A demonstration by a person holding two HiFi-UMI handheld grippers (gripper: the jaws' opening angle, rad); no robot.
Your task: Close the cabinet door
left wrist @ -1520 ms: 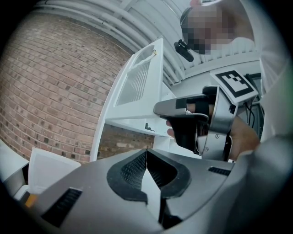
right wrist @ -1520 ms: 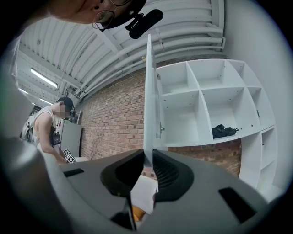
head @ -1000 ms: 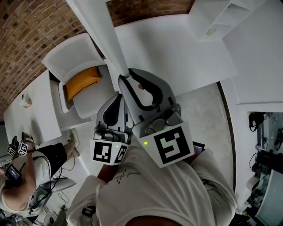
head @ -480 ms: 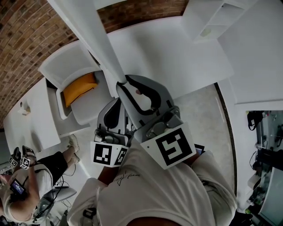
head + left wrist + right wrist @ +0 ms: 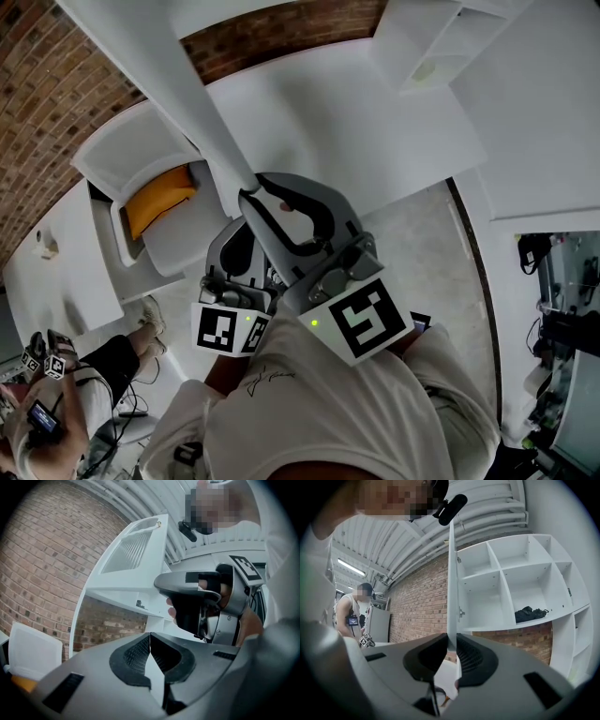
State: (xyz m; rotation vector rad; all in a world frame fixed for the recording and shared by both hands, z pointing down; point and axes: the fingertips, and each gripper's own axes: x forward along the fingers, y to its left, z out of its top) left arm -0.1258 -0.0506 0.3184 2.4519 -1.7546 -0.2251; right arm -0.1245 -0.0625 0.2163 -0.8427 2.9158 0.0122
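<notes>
The white cabinet door stands open and shows edge-on as a long slab running from the upper left to the middle of the head view. My right gripper is shut on its lower edge. In the right gripper view the door rises as a thin strip out of the closed right gripper. The open white cabinet with its shelves lies to the right of the strip. My left gripper hangs just below the right one, shut, and in its own view the left gripper holds nothing.
A black bundle lies on a cabinet shelf. A white chair with an orange cushion stands left of the door, beside a white table. Another person with grippers is at the lower left. A white shelf unit is at the upper right.
In the head view the door and the right gripper on it have slid a little down and left. The chair and the other person have drifted toward the frame's left and bottom.
</notes>
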